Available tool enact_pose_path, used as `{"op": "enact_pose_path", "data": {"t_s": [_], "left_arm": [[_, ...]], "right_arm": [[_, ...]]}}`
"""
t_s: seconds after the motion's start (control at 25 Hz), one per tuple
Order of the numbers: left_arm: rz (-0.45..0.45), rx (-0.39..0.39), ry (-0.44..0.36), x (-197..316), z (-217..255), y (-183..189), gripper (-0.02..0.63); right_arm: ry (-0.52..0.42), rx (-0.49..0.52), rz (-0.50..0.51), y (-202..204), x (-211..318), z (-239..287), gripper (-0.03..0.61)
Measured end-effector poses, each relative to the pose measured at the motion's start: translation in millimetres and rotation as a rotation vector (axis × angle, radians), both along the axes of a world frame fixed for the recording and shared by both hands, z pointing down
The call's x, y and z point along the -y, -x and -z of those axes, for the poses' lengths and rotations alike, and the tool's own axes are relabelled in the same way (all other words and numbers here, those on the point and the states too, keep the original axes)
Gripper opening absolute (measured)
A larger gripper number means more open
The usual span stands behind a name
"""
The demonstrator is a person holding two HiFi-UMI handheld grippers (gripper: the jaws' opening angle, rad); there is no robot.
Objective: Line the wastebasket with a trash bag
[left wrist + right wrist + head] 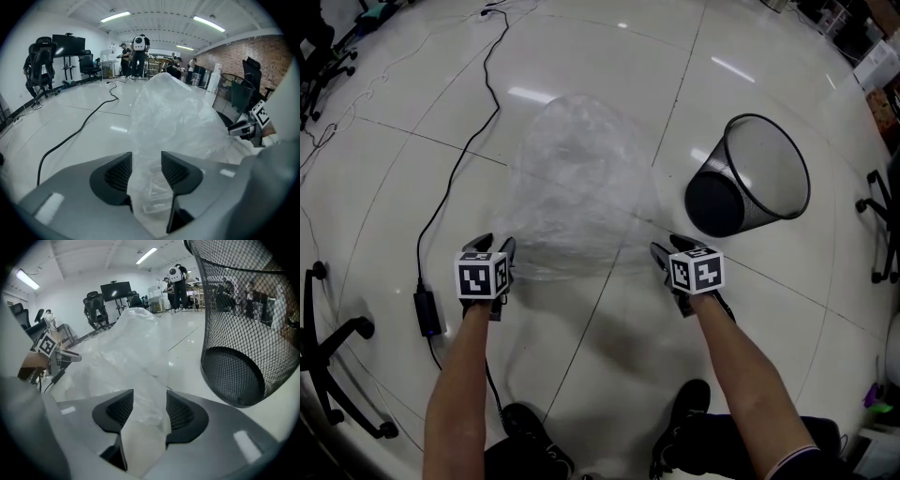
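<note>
A clear trash bag point(572, 187) lies puffed up on the pale floor between both grippers. The black mesh wastebasket point(750, 173) lies tipped on its side to the right of the bag, its mouth facing up and away. My left gripper point(492, 247) is at the bag's near left edge, jaws wide apart; the film point(173, 117) runs loosely between the pads of the left gripper point(146, 161). My right gripper point(666, 251) is at the near right edge, just left of the basket point(243, 324). The right gripper point(150, 401) is also open, with bag film point(126, 348) slack between its jaws.
A black cable point(459, 159) runs down the floor on the left to a power adapter point(427, 312). Office chair bases stand at the near left point(328, 356) and the right edge point(881, 225). People point(138, 56) stand far back in the room.
</note>
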State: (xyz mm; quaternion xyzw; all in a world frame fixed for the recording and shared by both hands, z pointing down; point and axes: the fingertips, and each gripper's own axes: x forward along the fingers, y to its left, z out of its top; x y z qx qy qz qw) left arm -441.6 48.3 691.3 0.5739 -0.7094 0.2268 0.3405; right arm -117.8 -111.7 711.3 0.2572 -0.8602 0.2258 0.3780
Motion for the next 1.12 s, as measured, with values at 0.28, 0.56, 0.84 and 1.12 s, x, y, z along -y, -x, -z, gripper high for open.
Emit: {"op": "enact_pose_path", "data": {"t_s": [0.28,0.56,0.84,1.12], "left_arm": [[-0.029,0.024,0.008,0.8,1.8,-2.2,0.011],[-0.074,0.045,-0.025,5.5,26.2,-7.1,0.011],[-0.153,0.096,-0.073,9.5,80.8,-15.5,0.011],[-0.199,0.155,-0.153,16.4,155.5,-21.3,0.011]], "right_arm": [[0.006,-0.031,0.034,-3.0,-5.3,-5.4,0.003],[-0.034,0.022,0.044,-0.7,-6.8,20.0,0.002],[-0.135,0.099,0.04,-1.3,-0.5,79.1,0.002],[-0.23,0.16,0.039,-6.9,6.7,146.9,0.002]]}}
